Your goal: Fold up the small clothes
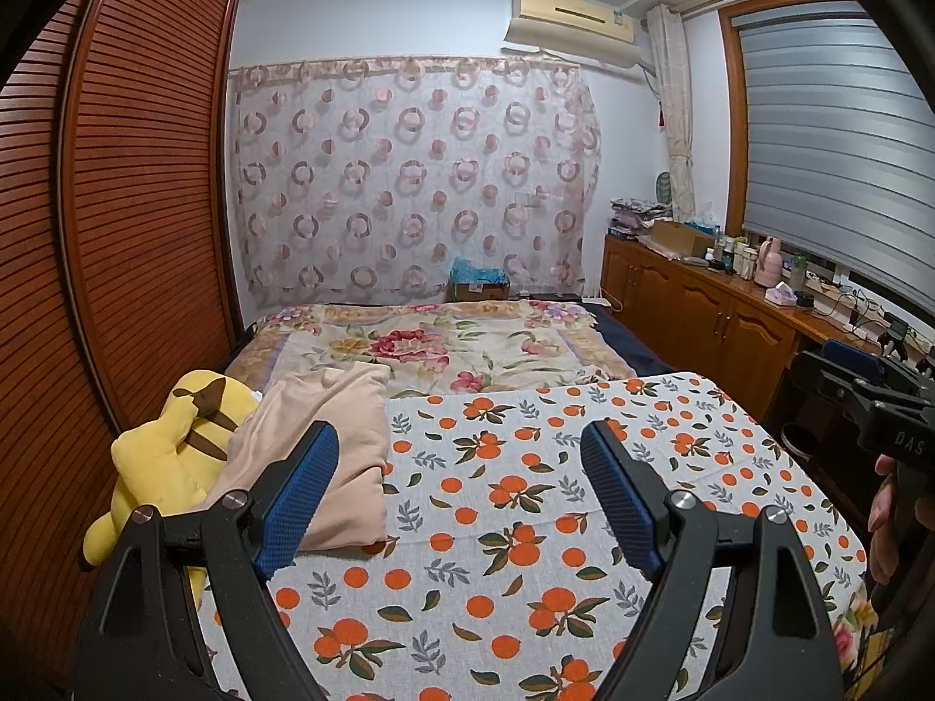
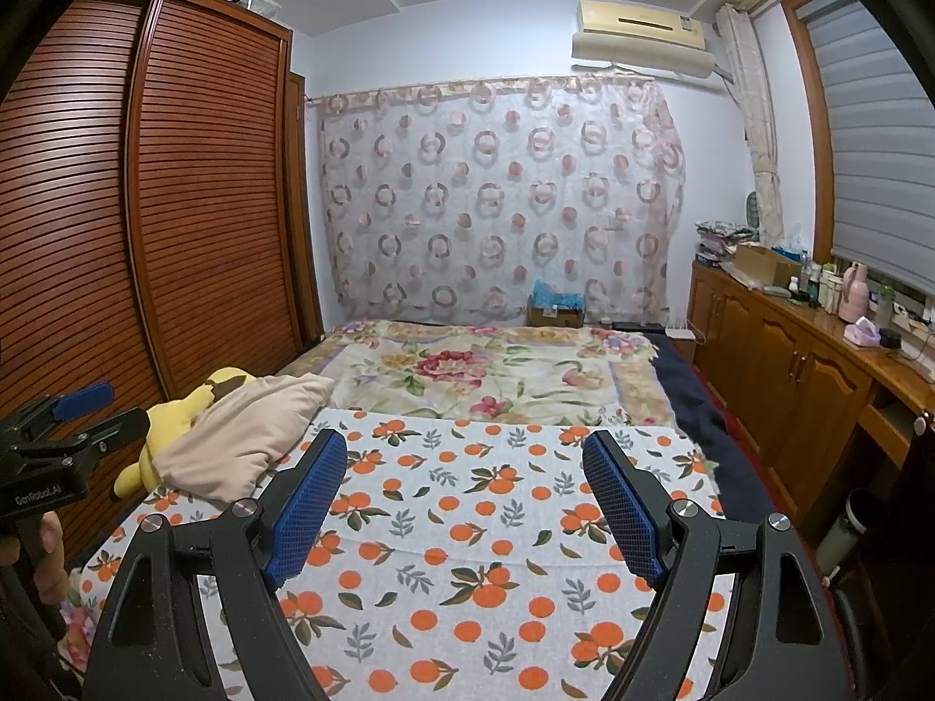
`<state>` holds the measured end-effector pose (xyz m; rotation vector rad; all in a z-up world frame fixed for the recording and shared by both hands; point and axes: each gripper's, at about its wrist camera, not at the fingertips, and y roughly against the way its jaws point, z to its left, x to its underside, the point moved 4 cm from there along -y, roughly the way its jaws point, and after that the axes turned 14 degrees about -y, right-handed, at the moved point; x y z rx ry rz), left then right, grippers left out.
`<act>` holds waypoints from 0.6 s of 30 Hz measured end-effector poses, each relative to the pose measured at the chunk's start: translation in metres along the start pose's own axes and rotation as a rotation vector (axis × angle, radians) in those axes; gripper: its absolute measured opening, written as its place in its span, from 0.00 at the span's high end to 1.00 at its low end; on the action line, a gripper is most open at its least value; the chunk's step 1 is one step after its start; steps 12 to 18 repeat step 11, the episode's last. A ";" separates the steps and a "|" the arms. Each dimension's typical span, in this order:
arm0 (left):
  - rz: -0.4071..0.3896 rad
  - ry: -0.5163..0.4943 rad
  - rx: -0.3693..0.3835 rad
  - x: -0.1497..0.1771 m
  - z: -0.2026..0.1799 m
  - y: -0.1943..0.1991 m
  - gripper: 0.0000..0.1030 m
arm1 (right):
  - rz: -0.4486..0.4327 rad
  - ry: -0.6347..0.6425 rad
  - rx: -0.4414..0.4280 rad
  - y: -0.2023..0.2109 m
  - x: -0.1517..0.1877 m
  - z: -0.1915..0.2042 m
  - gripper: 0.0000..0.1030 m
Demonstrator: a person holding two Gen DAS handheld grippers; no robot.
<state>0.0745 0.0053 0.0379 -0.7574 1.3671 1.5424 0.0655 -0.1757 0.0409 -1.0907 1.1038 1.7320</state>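
Note:
A beige garment [image 1: 333,438] lies bunched at the left edge of the orange-print cloth [image 1: 526,467], leaning partly on a yellow plush toy [image 1: 163,455]. My left gripper [image 1: 461,438] hovers open above the cloth with nothing between its blue pads; its left finger [image 1: 304,496] overlaps the garment in the picture. In the right wrist view the same garment [image 2: 245,438] sits ahead and to the left. My right gripper [image 2: 464,441] is open and empty over the orange-print cloth [image 2: 467,526]. The left gripper's body [image 2: 70,432] shows at the left edge there.
A floral blanket [image 1: 438,350] covers the bed beyond the cloth. A louvred wooden wardrobe [image 1: 134,204] stands close on the left. Wooden cabinets [image 2: 789,350] topped with bottles and boxes line the right wall, with a bin [image 2: 847,526] on the floor.

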 end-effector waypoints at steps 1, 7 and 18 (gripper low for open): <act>-0.001 0.001 0.000 0.000 -0.001 0.000 0.17 | 0.000 0.000 -0.001 0.000 0.000 -0.001 0.18; -0.005 0.001 -0.001 0.000 0.001 0.001 0.17 | 0.002 -0.001 -0.004 -0.001 0.000 -0.004 0.18; -0.006 0.000 0.001 -0.001 0.003 0.001 0.17 | -0.002 0.002 -0.002 -0.002 -0.001 -0.005 0.18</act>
